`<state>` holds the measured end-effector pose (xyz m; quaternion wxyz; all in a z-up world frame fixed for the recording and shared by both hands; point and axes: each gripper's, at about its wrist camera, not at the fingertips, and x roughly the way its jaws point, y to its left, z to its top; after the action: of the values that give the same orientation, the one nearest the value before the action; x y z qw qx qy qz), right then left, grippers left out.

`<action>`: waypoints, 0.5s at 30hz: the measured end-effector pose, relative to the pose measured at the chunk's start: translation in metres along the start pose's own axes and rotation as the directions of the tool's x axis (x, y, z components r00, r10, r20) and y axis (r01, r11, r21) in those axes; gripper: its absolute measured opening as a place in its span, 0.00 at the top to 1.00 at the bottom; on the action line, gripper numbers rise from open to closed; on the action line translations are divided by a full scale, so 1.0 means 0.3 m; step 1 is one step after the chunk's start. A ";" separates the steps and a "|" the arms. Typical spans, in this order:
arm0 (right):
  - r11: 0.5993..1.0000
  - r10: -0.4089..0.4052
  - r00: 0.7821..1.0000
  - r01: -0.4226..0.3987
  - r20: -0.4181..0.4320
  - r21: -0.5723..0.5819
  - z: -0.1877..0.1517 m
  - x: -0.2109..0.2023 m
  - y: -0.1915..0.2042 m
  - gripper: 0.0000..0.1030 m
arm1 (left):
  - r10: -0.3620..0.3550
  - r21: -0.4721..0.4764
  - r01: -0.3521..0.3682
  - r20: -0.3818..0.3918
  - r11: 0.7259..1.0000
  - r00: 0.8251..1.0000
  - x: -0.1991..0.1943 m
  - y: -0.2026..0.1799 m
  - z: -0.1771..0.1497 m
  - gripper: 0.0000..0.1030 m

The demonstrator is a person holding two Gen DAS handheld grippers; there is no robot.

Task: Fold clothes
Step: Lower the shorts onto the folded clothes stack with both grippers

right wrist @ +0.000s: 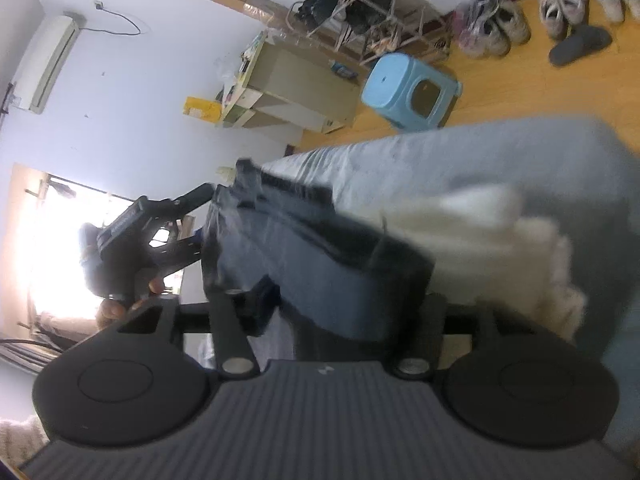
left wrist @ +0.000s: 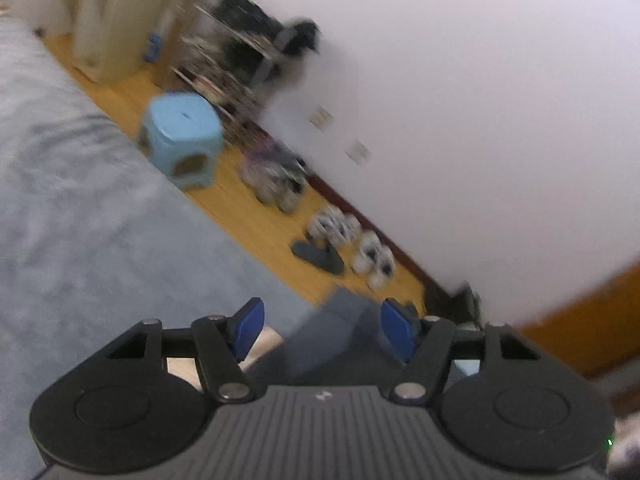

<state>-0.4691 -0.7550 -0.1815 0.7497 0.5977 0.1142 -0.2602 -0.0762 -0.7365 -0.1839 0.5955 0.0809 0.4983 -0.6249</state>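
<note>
Denim is the main thing here: a pair of jeans drapes right over the front of the right gripper, covering most of its fingers, so I honestly can't tell if they're pinching the cloth or just sitting under it. One dark finger pokes out on the left side of the fabric. In the left wrist view a blurry grey-blue fold of those jeans sits between the blue pads of the left gripper, and the pads stand apart with gaps on both sides, so that one's let go. Both grippers are tilted downward.

A bit further out, the jeans lie along a bed with a grey-blue blanket, next to something fluffy and white. The left gripper also shows in the right view, at the far end of the jeans, with a hand on its handle.

Far side: wooden floor, a light blue stool, a row of shoes along the white wall, and a metal rack.
</note>
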 end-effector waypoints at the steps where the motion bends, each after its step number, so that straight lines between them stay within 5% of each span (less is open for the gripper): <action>1: 1.000 -0.014 1.000 0.014 0.005 -0.010 0.014 -0.013 0.002 0.43 | 0.021 -0.028 -0.020 0.027 0.999 0.999 -0.028 0.013 0.002 0.36; 8: 0.965 -0.199 0.974 0.214 0.104 -0.153 0.131 -0.186 0.058 0.38 | 0.194 -0.176 -0.168 0.143 0.970 0.971 -0.306 0.018 -0.170 0.27; 12: 0.906 -0.237 0.957 0.280 0.167 -0.318 0.204 -0.273 0.146 0.38 | 0.224 -0.342 -0.178 0.099 0.923 0.969 -0.382 -0.004 -0.419 0.27; 15: 0.857 -0.208 0.974 0.224 0.085 -0.465 0.228 -0.226 0.247 0.38 | 0.234 -0.450 -0.195 0.033 0.872 0.972 -0.372 -0.036 -0.615 0.27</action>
<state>-0.4965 -0.7921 -0.0690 0.8401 0.3766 0.2283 -0.3165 -0.1449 -0.5319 -0.1910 0.6848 -0.0292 0.5891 -0.4279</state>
